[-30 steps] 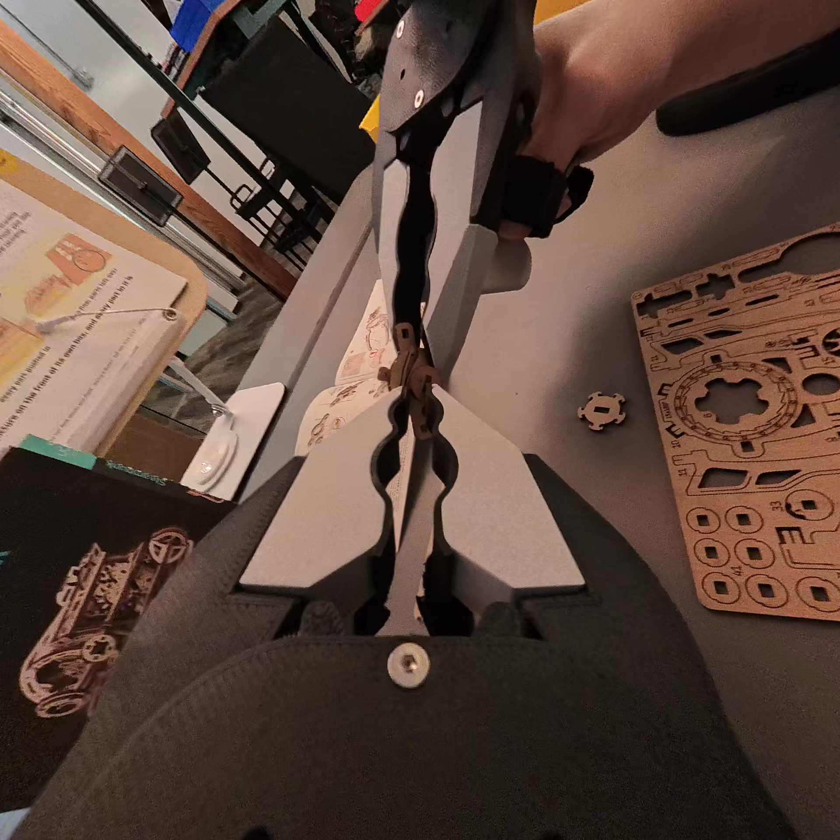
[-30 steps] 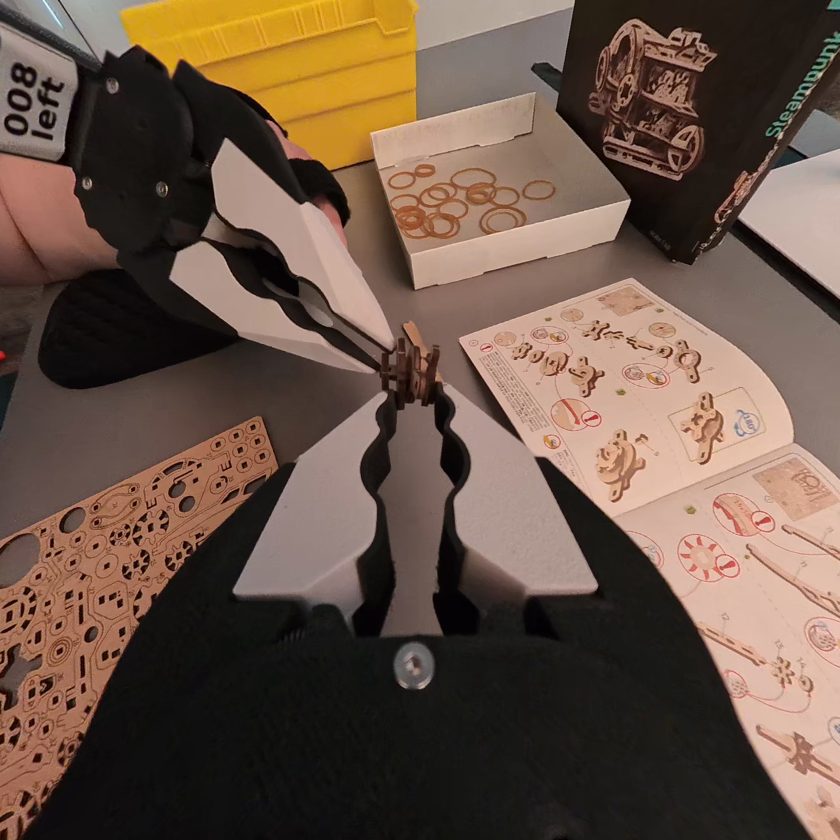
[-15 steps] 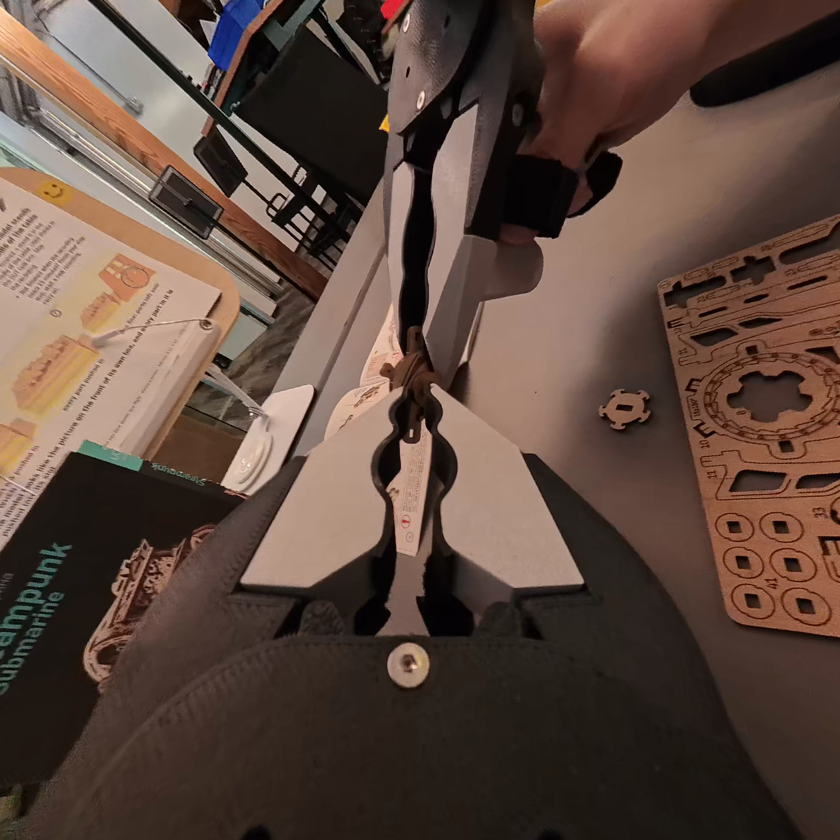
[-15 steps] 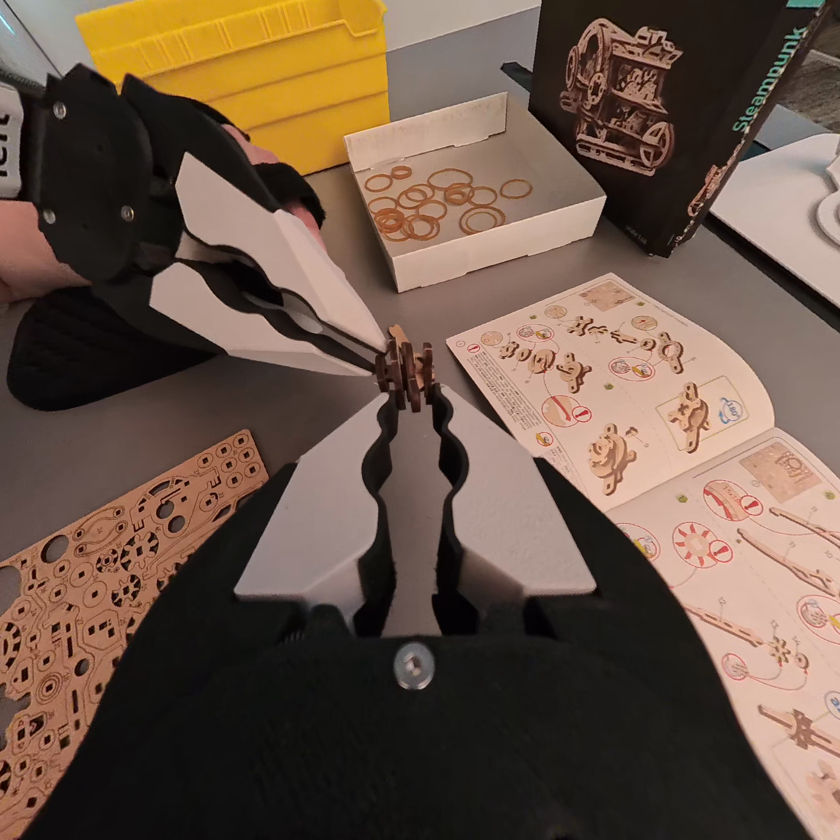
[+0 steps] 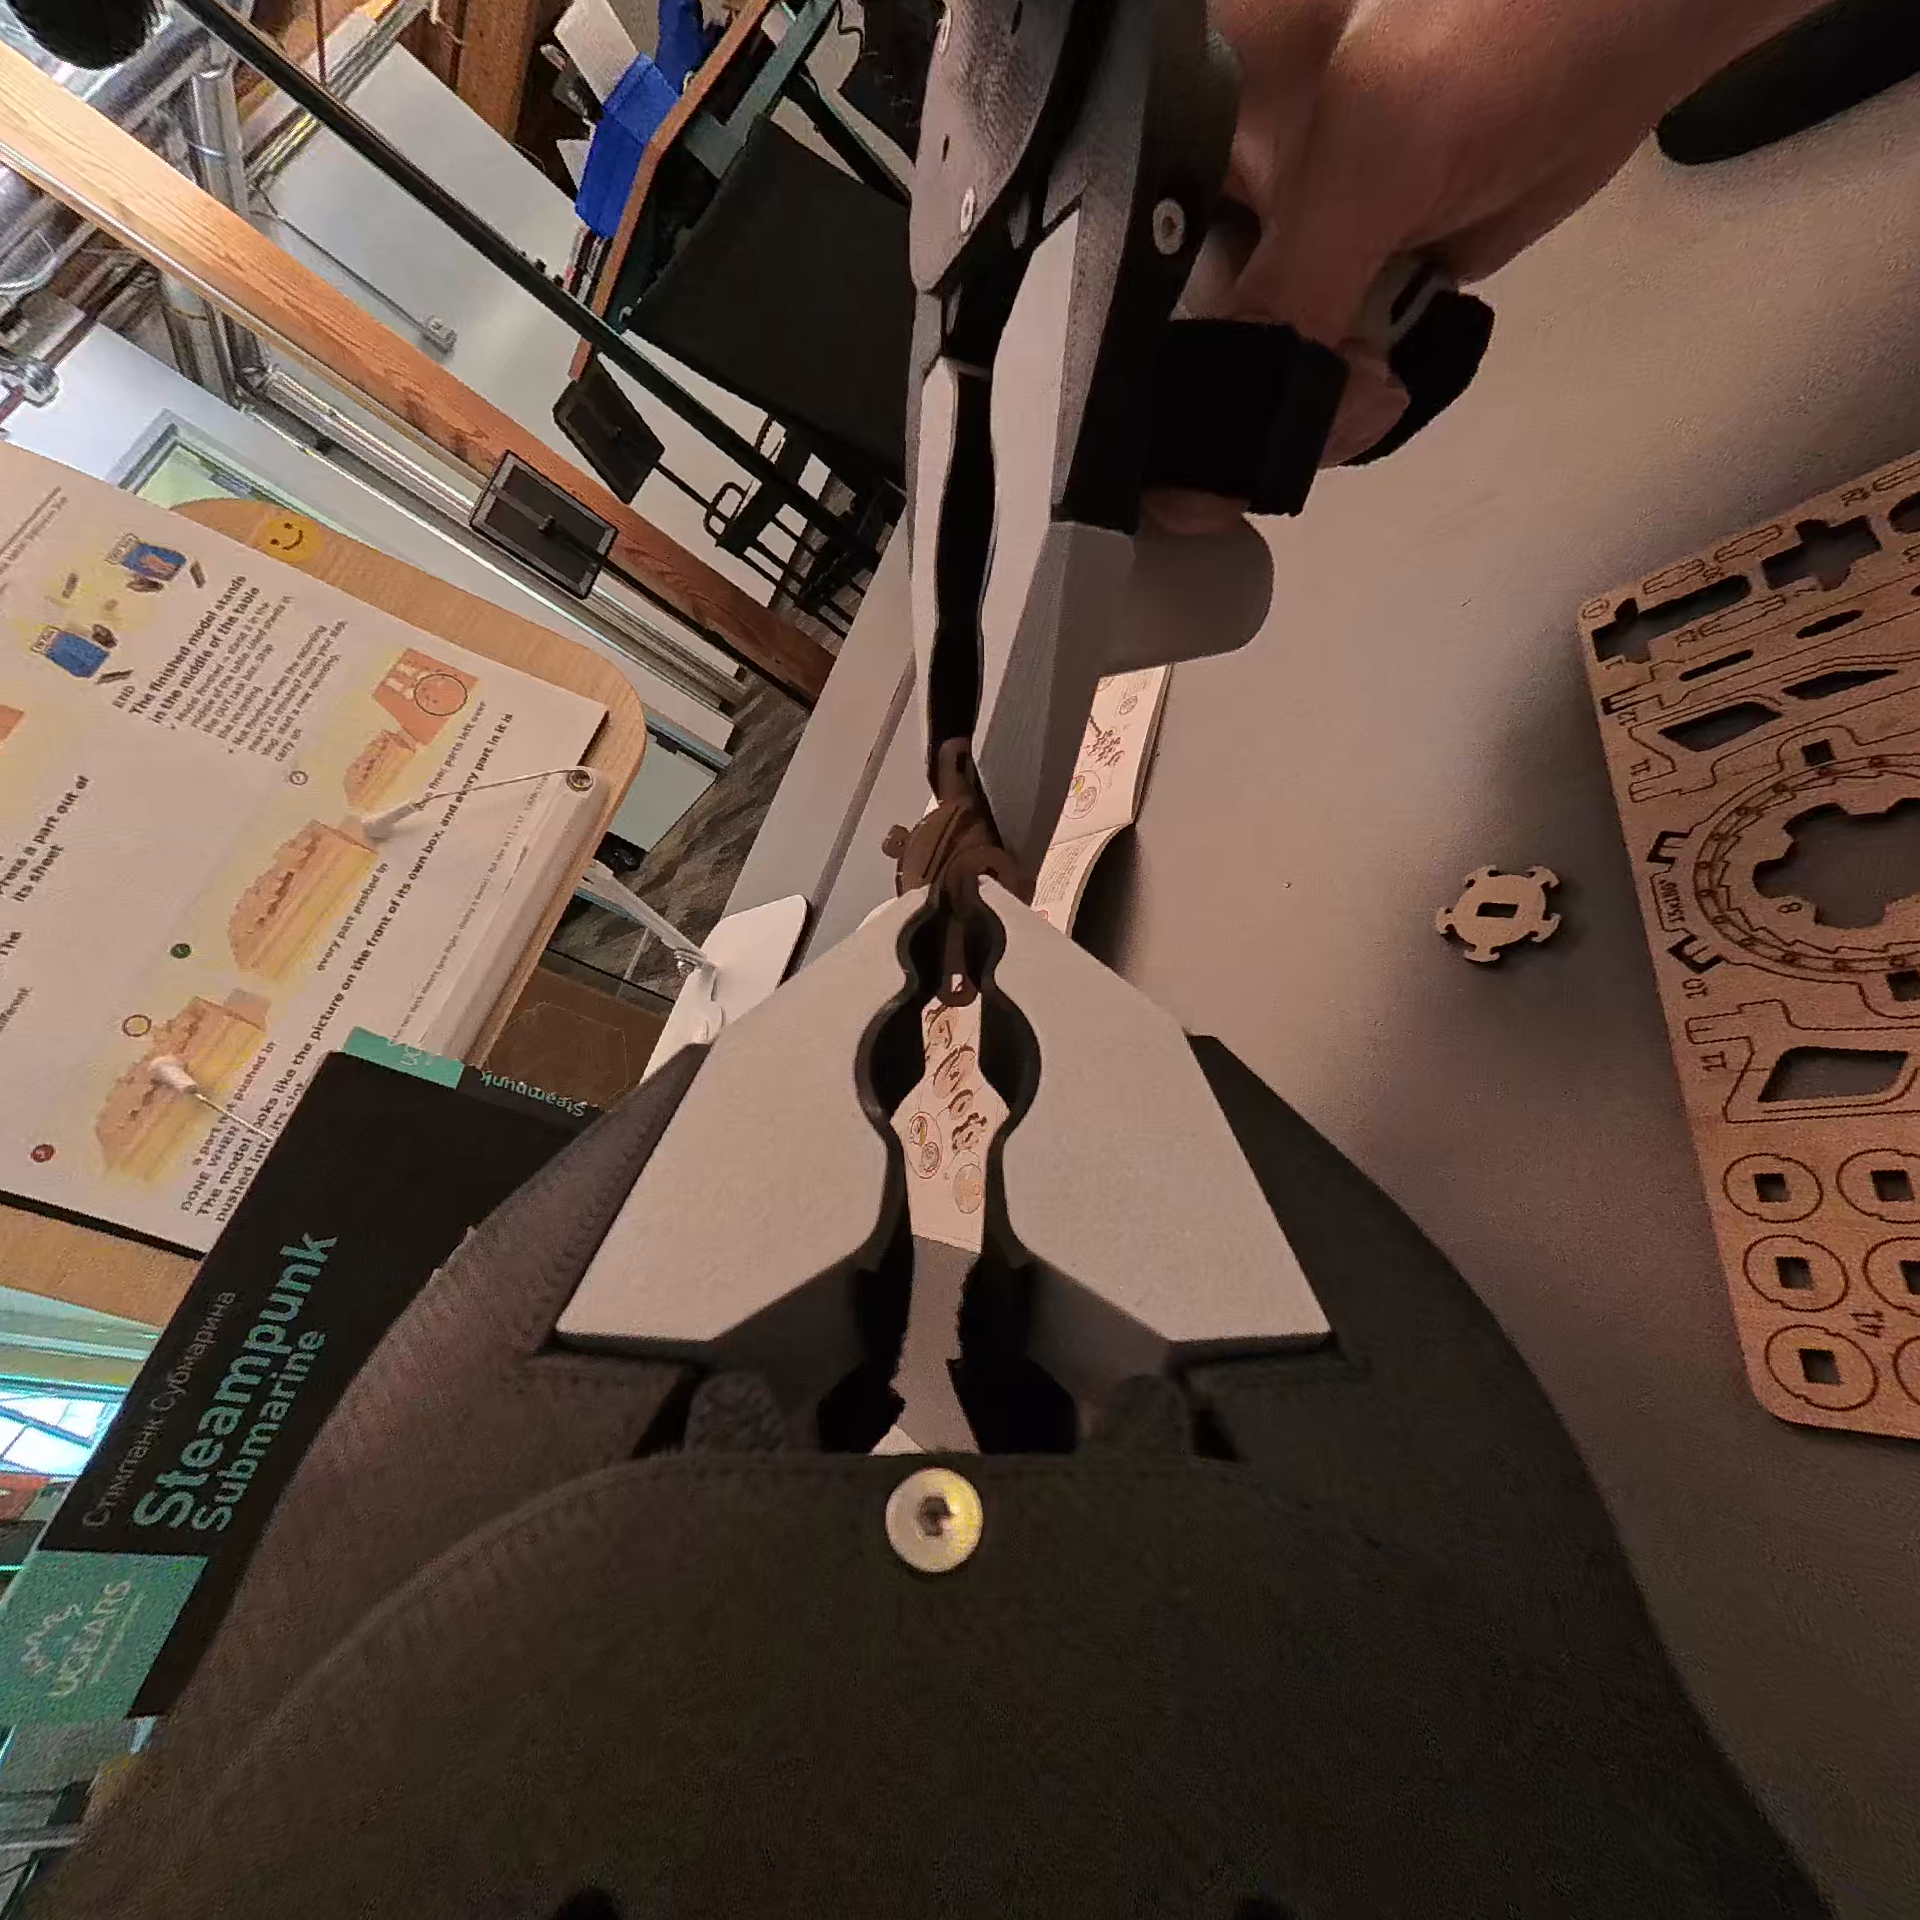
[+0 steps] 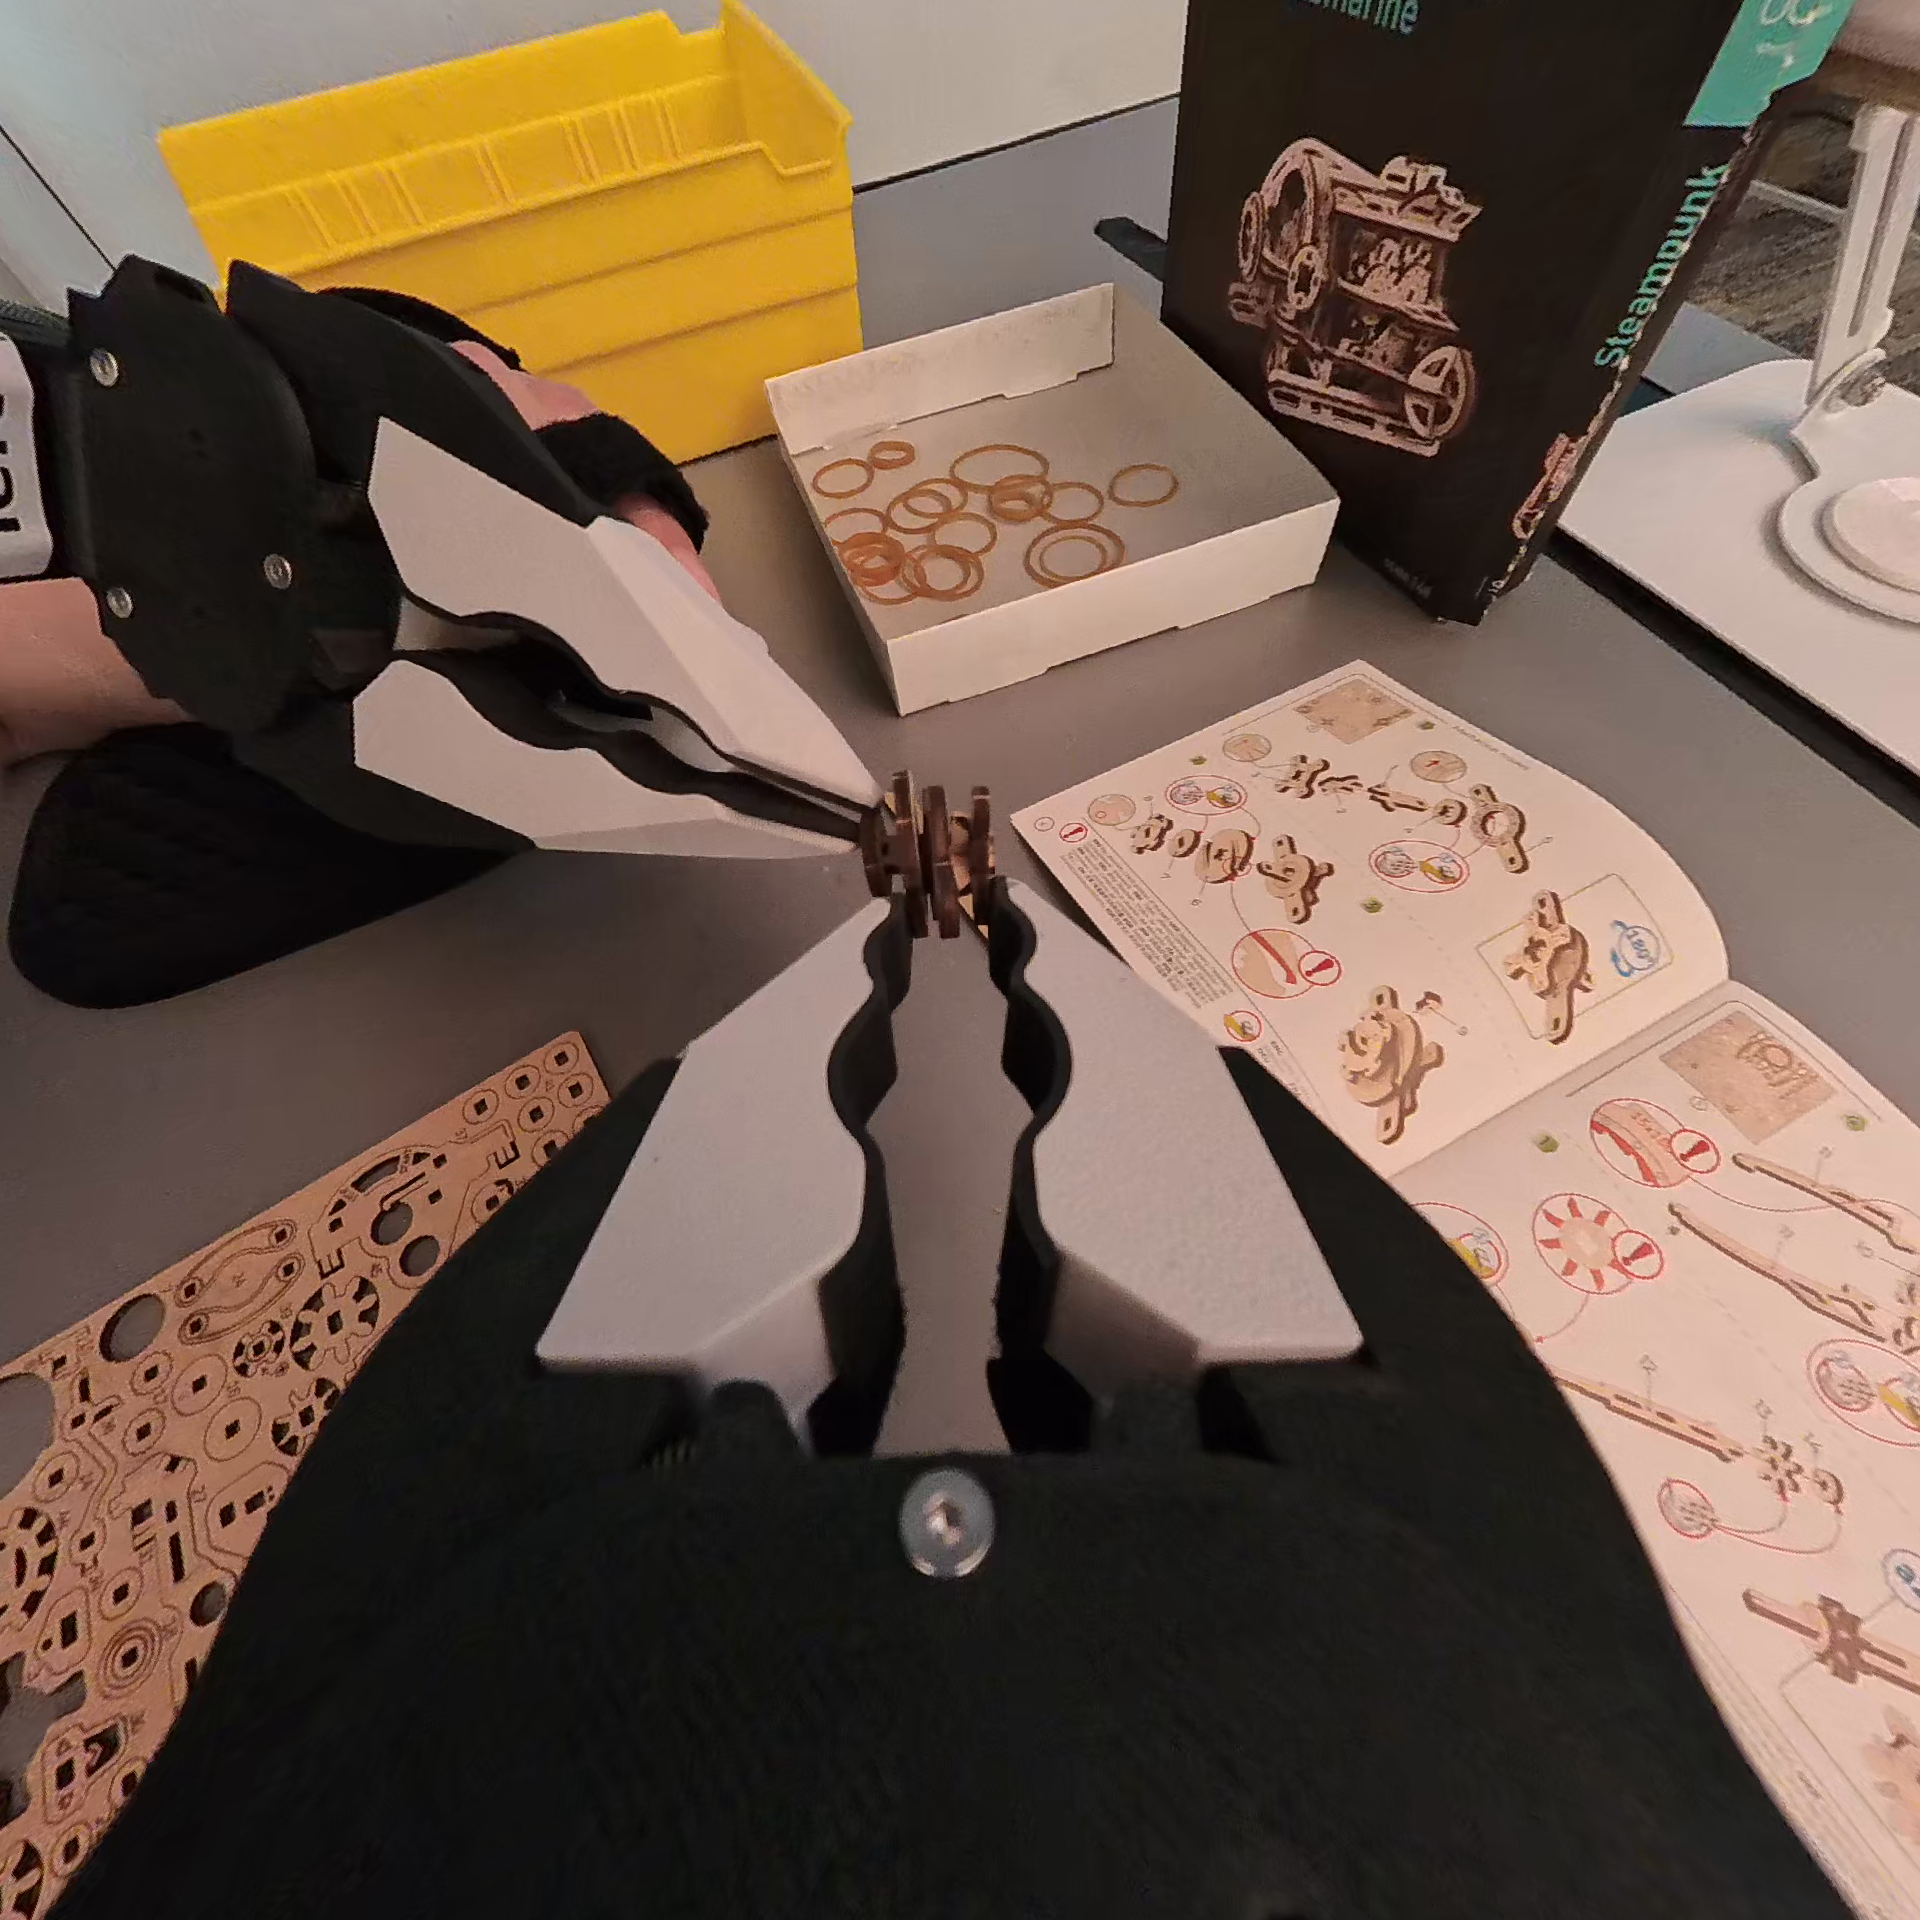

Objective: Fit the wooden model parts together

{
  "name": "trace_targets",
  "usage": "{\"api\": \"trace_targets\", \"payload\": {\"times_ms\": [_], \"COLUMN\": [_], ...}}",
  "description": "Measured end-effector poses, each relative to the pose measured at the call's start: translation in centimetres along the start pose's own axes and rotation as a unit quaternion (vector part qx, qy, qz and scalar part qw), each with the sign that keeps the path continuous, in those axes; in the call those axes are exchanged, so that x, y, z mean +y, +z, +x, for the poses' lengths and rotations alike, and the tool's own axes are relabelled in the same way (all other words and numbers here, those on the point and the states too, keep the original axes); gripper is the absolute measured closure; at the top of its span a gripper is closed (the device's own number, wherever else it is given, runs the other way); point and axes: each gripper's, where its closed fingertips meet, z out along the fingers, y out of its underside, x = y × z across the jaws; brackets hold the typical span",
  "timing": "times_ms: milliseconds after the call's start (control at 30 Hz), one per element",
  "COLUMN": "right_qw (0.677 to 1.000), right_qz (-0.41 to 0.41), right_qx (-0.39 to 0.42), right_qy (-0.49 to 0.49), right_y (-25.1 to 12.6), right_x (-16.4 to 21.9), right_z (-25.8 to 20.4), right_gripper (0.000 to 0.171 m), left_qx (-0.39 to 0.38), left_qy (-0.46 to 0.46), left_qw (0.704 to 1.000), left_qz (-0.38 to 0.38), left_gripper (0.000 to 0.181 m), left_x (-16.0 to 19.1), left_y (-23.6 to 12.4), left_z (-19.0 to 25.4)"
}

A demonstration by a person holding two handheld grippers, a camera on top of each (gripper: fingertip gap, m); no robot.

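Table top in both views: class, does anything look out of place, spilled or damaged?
Only one thing: a small notched wooden disc lies alone on the grey table, apart from the cut-out sheet. The rubber bands all stay in their white tray. Nothing looks broken or spilled.

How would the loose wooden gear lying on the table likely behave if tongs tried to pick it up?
The loose wooden gear lies flat on the table, so getting under its thin edge looks hard. It probably weighs little and slides when nudged. Its small teeth may snap.
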Motion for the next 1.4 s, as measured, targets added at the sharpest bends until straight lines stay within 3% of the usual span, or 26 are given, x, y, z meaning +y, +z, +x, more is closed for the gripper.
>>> {"api": "trace_targets", "payload": {"times_ms": [33, 200, 333, 467, 567, 767, 933, 1400], "right_qw": [1.0, 1.0, 0.999, 0.989, 0.962, 0.897, 0.913, 0.925], "right_qz": [0.0, 0.0, 0.017, 0.038, 0.027, -0.024, -0.051, -0.103], "right_qx": [-0.002, -0.01, -0.029, -0.092, -0.164, -0.234, -0.213, -0.161], "right_qy": [0.003, 0.016, 0.033, 0.112, 0.218, 0.374, 0.344, 0.327], "right_y": [0.0, 0.2, -0.2, -0.6, -0.3, 1.1, 1.3, 1.9], "right_x": [0.0, 0.3, 0.0, -0.4, 0.3, 2.9, 3.6, 5.1], "right_z": [0.0, 0.2, 0.6, 0.4, -0.1, -0.6, -0.8, -0.9], "right_gripper": [0.158, 0.158, 0.158, 0.157, 0.157, 0.157, 0.157, 0.157], "left_qx": [-0.001, 0.0, -0.006, 0.039, 0.055, 0.067, 0.095, 0.129], "left_qy": [0.002, 0.009, -0.069, -0.155, -0.145, -0.087, -0.081, -0.023], "left_qw": [1.0, 1.0, 0.997, 0.986, 0.987, 0.994, 0.992, 0.991], "left_qz": [-0.001, -0.001, 0.032, 0.052, 0.027, 0.008, -0.003, -0.033], "left_gripper": [0.181, 0.181, 0.18, 0.151, 0.134, 0.155, 0.167, 0.169], "left_x": [0.0, 0.1, -0.6, -0.7, 0.3, 0.9, 1.3, 2.3], "left_y": [0.0, 0.2, -0.2, -0.2, 0.5, 0.8, 0.9, 1.1], "left_z": [0.0, 0.1, -1.2, -1.4, -0.5, 1.2, 2.2, 4.2]}}
